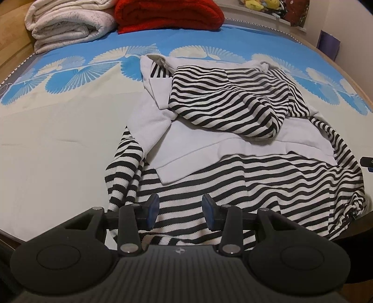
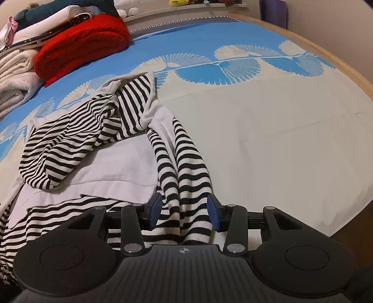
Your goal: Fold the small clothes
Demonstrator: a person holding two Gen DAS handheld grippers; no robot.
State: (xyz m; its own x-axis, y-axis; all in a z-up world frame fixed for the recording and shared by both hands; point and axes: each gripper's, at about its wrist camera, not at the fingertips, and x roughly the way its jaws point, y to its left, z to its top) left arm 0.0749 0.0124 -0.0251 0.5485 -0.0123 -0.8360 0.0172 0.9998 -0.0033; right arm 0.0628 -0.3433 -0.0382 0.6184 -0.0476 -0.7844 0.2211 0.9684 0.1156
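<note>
A black-and-white striped hooded top (image 1: pixel 233 177) with white panels lies spread on the bed, its striped hood (image 1: pixel 233 102) flopped over the white part. My left gripper (image 1: pixel 180 212) hovers open over the striped hem at the near edge, its blue pads (image 1: pixel 152 209) apart and the cloth lying flat beneath them. In the right wrist view the same top (image 2: pixel 93 149) lies to the left. One striped sleeve (image 2: pixel 184 186) runs down between the fingers of my right gripper (image 2: pixel 184 213). That gripper is open, with its pads (image 2: pixel 213 214) on either side of the sleeve.
A folded white blanket (image 1: pixel 67 23) and a red knitted blanket (image 1: pixel 167 16) sit at the far side of the bed. The bedcover (image 1: pixel 58 139) is cream with a blue fan pattern. A wooden bed frame (image 2: pixel 326 58) curves along the right, with a purple object (image 1: pixel 328 44) by the wall.
</note>
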